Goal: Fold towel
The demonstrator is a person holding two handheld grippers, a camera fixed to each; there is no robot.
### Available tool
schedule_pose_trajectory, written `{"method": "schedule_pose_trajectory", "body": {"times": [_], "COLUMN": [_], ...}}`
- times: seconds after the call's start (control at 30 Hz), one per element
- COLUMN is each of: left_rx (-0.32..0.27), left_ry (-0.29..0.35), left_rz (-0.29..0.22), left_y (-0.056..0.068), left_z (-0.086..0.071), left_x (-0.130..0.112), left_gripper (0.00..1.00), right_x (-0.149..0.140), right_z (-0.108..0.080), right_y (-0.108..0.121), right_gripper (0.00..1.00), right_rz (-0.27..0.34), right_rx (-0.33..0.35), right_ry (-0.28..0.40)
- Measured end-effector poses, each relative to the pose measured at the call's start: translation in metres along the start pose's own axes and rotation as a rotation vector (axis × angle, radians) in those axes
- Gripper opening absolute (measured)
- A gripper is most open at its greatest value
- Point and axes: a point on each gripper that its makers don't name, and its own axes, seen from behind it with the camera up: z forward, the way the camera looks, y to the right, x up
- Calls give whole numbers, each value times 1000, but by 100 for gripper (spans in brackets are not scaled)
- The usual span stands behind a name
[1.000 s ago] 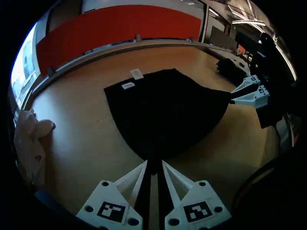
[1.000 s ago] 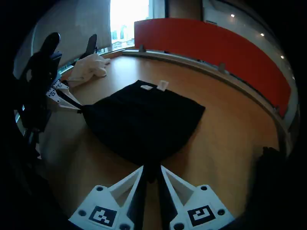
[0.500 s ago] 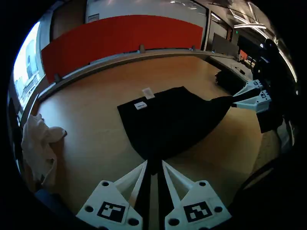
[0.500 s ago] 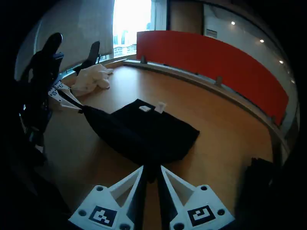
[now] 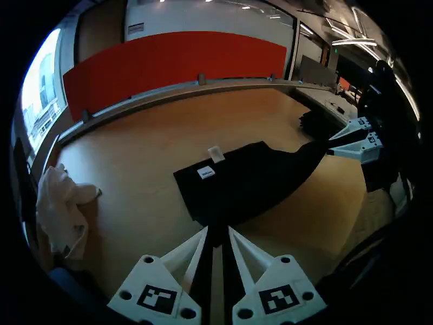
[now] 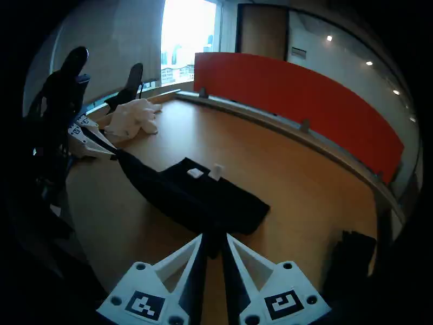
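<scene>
My left hand-held gripper (image 5: 217, 232) pinched one near corner of black towel (image 5: 243, 181), fingers pressed together on cloth. My right hand-held gripper (image 6: 215, 237) pinched other near corner same way. Held edge hung lifted, sagging between them; far part lay flat on wooden surface (image 5: 135, 162).

Left gripper view showed ceiling light strips (image 5: 352, 40). Right gripper view showed bright window (image 6: 187, 32) and chair (image 6: 127, 89).

Two white tags (image 5: 205, 172) on towel, writing too small to read.

Towel limp, matte. Crumpled white cloth (image 5: 59, 208) near surface edge. Smooth red partition (image 5: 173, 57) behind.
</scene>
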Motion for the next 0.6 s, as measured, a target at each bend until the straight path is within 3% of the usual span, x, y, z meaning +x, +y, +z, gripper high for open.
{"method": "schedule_pose_trajectory", "body": {"times": [0.4,0.6], "left_rx": [-11,-17], "left_ry": [16,19], "left_rz": [-4,-8], "left_y": [9,13], "left_z": [-23,-25], "left_x": [11,12], "left_gripper": [10,10], "right_x": [3,3], "right_z": [-20,-23], "right_y": [-5,-4], "right_gripper": [17,17], "right_rz": [-1,-1], "right_rx": [7,7], "right_ry": [5,3]}}
